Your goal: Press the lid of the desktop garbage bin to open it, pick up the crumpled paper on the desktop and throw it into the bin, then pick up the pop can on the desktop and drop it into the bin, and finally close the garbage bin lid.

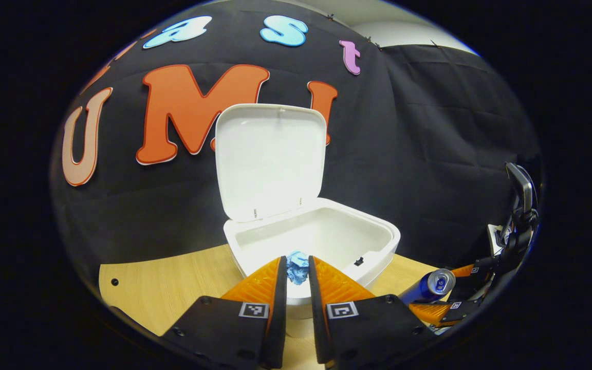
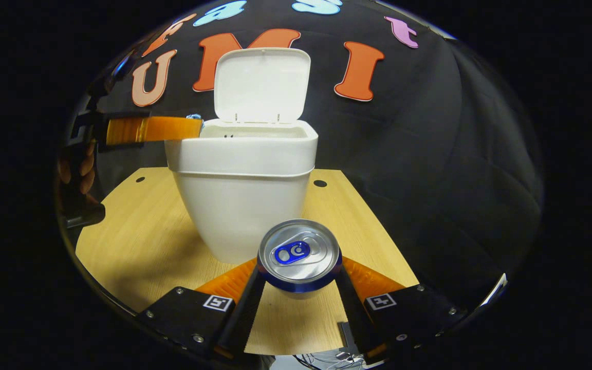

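Note:
The white bin (image 1: pixel 321 241) stands on the wooden desktop with its lid (image 1: pixel 270 159) swung up and open. My left gripper (image 1: pixel 297 275) is shut on the blue crumpled paper (image 1: pixel 297 267), held over the bin's near rim. In the right gripper view the same bin (image 2: pixel 242 169) sits ahead with its lid (image 2: pixel 261 85) raised, and the left gripper (image 2: pixel 193 126) reaches in at its top left edge. My right gripper (image 2: pixel 300 280) is shut on the blue pop can (image 2: pixel 299 254), whose silver top faces the camera. The can (image 1: pixel 429 288) and right gripper also appear at the lower right of the left gripper view.
The wooden desktop (image 2: pixel 136 231) extends around the bin, with small holes near its far corners. A hand (image 2: pixel 72 169) holds the left gripper at the left edge of the right gripper view. Black cloth walls close in behind and to the right.

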`<control>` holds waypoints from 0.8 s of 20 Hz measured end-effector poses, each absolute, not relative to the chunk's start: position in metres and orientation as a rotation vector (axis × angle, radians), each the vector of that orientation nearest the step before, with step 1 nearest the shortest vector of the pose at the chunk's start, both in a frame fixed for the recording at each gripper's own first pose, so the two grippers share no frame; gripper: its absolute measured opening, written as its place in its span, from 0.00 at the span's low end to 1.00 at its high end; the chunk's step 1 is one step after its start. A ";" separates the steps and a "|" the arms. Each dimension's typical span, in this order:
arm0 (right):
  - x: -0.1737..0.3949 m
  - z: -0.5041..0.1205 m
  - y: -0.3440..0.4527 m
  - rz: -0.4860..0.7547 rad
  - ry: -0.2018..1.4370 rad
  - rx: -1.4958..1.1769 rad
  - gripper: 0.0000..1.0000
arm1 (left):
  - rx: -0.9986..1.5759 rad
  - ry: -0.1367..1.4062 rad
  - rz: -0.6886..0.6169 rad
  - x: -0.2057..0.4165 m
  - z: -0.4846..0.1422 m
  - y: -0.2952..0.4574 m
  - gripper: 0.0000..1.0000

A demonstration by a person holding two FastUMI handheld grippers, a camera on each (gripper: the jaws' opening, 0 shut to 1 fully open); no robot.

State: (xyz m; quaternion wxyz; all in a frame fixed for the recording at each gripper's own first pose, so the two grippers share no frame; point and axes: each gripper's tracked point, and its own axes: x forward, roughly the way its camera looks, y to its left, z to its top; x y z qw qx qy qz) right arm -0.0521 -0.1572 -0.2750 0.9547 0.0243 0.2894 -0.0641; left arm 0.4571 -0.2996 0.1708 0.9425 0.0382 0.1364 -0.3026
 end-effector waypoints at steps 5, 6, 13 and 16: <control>-0.040 -0.241 -0.176 -0.159 0.528 0.044 0.79 | 0.072 0.263 -0.617 0.457 0.173 -0.297 0.31; -0.036 -0.232 -0.180 -0.164 0.511 0.041 0.80 | 0.078 0.260 -0.617 0.456 0.172 -0.296 0.33; -0.014 -0.160 -0.199 -0.169 0.370 0.006 0.80 | 0.069 0.234 -0.627 0.451 0.178 -0.292 0.72; -0.002 -0.147 -0.198 -0.155 0.342 -0.009 0.79 | 0.063 0.235 -0.627 0.446 0.178 -0.289 0.84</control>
